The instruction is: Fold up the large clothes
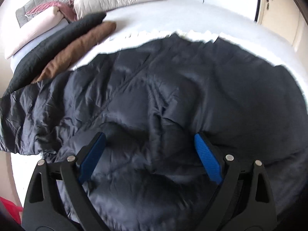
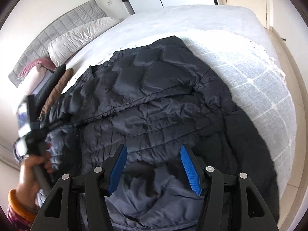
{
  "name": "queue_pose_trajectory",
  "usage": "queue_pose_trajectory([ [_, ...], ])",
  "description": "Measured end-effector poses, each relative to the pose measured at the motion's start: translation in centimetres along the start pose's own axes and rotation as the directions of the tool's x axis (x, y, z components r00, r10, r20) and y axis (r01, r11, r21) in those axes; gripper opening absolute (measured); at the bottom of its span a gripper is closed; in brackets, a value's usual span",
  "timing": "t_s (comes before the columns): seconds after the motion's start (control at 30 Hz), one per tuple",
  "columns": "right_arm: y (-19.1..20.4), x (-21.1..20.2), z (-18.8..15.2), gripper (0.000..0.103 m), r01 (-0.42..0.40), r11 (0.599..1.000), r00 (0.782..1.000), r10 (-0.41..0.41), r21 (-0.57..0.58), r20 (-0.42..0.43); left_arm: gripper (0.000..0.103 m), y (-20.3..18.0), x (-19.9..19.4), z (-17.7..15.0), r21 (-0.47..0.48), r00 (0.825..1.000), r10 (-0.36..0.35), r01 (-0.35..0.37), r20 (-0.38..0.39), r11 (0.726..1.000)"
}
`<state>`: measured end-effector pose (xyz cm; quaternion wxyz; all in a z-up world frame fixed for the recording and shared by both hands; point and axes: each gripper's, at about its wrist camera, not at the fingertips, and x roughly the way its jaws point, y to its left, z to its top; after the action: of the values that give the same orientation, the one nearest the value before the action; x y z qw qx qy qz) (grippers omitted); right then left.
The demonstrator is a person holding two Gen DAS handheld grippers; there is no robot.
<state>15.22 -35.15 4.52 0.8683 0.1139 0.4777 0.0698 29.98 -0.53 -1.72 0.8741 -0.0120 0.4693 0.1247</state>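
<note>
My dark quilted jacket (image 2: 154, 100) lies spread flat across the bed (image 2: 192, 17), over a white checked throw (image 2: 258, 80) that covers the foot end. Its long axis runs from the near edge of the bed, right under my tongs, away toward the far side; the zip line crosses it roughly from left to right in the right wrist view.

My right gripper (image 2: 154, 165) hangs just above the near hem, jaws spread with nothing pinched between the blue pads (image 2: 189, 171); the fabric lies below them, and I cannot tell whether the tips touch it. My left gripper (image 1: 150, 154) is likewise spread over the jacket, empty, the cloth bulging up between the pads without being clamped. My left hand (image 2: 32, 175) shows at the left edge of the right wrist view, near the jacket's left side and sleeve.

At the head end, beside the pillows (image 2: 80, 38), a black folded garment (image 1: 57, 44) and a brown one (image 1: 80, 48) lie just touching the jacket's left corner.

I judge the next fold depends on that near hem: both tongs are over it, the right one sitting closer to the middle, so the jacket would fold away from me along its length.
</note>
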Motion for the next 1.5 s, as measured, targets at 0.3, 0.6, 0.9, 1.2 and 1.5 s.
queue_pose_trajectory([
  [0.3, 1.5, 0.2, -0.4, 0.061, 0.010, 0.999, 1.000, -0.011, -0.043, -0.009, 0.093, 4.1, -7.4, -1.4, -0.045, 0.990, -0.105, 0.109, 0.091, 0.993],
  [0.6, 4.7, -0.7, -0.6, 0.076, -0.015, 0.994, 0.999, 0.020, -0.110, 0.047, 0.094, 14.0, -11.7, -5.0, -0.199, 0.982, -0.136, 0.161, 0.131, 0.967],
  [0.9, 8.5, -0.4, -2.7, 0.077, 0.002, 0.966, 0.999, 0.008, -0.258, 0.035, 0.094, 27.1, -10.3, -8.0, -0.477, 0.978, 0.029, 0.075, 0.208, 0.876],
  [1.2, 11.0, 1.0, -4.2, 0.077, 0.003, 0.943, 1.000, -0.004, -0.332, -0.004, 0.094, 37.2, -7.8, -11.3, -0.684, 0.958, 0.059, 0.156, 0.280, 0.713],
  [1.5, 11.8, 2.3, -5.4, 0.077, 0.020, 0.927, 0.999, -0.036, -0.374, -0.035, 0.087, 41.7, -5.4, -13.5, -0.779, 0.913, 0.188, 0.187, 0.363, 0.599],
])
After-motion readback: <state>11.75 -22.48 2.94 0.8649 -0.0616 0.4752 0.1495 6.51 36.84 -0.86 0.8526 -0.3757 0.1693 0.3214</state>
